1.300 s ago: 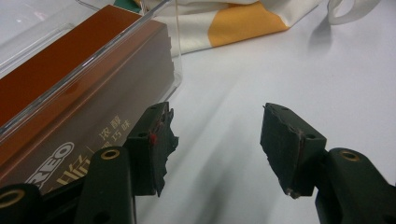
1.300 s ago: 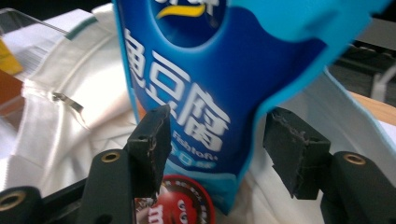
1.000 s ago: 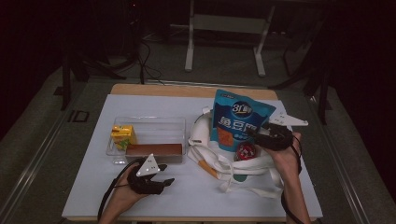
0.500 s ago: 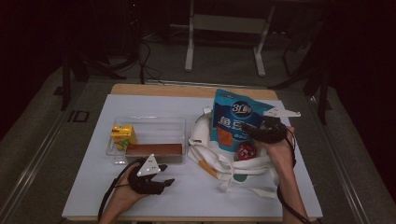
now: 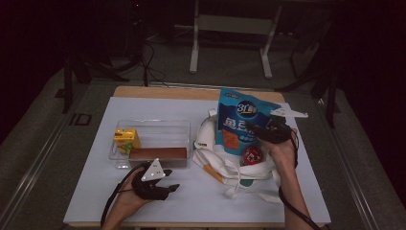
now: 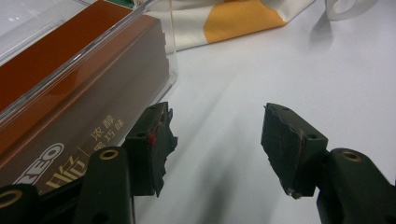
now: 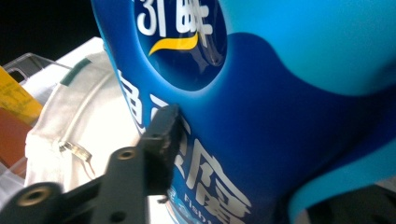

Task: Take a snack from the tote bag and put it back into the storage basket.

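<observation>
- while the blue snack pouch (image 5: 239,122) stands upright in the mouth of the white tote bag (image 5: 239,172) at the table's right half, the right gripper (image 5: 262,130) has it between its jaws, which have just been closing; in the right gripper view one pad lies flat on the printed face (image 7: 261,140), so i judge it pinched.
- it looks light, puffy and glossy: soft film that would crumple and slide, so a hold across the flat middle or the top seal seems safest.
- readable on it: "31" in white, large chinese characters, and "fish" low down.
- the left gripper (image 5: 160,188) rests on the white table (image 5: 95,191) with jaws spread, holding nothing, beside the clear tray (image 5: 184,125).
- the brown box (image 6: 70,107) in that tray reads "oreo"; the yellow carton (image 5: 126,140) is too small to read.
</observation>
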A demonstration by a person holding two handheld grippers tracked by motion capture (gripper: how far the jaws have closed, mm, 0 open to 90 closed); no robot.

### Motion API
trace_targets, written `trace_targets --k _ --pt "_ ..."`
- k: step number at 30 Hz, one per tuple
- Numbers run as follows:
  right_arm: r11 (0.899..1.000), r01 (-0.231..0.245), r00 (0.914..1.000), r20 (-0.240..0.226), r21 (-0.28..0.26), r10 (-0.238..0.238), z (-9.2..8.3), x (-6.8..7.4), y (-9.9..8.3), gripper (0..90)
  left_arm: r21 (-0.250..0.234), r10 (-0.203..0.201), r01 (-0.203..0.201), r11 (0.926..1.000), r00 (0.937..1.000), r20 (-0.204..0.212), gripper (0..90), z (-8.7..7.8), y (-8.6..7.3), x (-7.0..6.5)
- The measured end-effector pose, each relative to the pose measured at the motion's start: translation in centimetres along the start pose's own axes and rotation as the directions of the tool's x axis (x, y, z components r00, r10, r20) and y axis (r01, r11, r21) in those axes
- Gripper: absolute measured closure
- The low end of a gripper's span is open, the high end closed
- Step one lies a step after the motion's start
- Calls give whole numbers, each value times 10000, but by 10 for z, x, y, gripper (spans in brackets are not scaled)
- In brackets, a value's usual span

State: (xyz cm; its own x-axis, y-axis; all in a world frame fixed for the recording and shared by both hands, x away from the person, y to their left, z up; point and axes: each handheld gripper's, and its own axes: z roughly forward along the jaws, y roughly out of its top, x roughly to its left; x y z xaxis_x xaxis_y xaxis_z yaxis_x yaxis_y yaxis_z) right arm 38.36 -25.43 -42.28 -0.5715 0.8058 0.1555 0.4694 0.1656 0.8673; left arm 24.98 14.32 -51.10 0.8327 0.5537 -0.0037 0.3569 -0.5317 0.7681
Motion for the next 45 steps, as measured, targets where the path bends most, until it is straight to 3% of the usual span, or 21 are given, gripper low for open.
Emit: trace_targets --k 10,16,27,36,45 --pt "9978 -595 9968 -548 -302 577 1 2 1 801 118 53 -54 9999 10000 32 423 1 -1 -1" --pt "9899 -1384 9863 -944 -299 1350 0 -2 0 861 135 56 -57 9999 10000 64 423 2 -1 -1" --pt "9733 -2263 9680 -1203 -390 2202 -1 1 -1 898 103 21 -21 9999 10000 43 423 2 -2 -3" --pt "9458 -3184 9401 -1494 -635 3064 0 0 -2 900 45 -169 169 9998 9999 -19 422 0 -9 -2" --pt "9330 -3440 9299 -1764 -1058 3228 -8 3 3 900 91 -243 243 9997 9997 -35 413 0 -12 -2"
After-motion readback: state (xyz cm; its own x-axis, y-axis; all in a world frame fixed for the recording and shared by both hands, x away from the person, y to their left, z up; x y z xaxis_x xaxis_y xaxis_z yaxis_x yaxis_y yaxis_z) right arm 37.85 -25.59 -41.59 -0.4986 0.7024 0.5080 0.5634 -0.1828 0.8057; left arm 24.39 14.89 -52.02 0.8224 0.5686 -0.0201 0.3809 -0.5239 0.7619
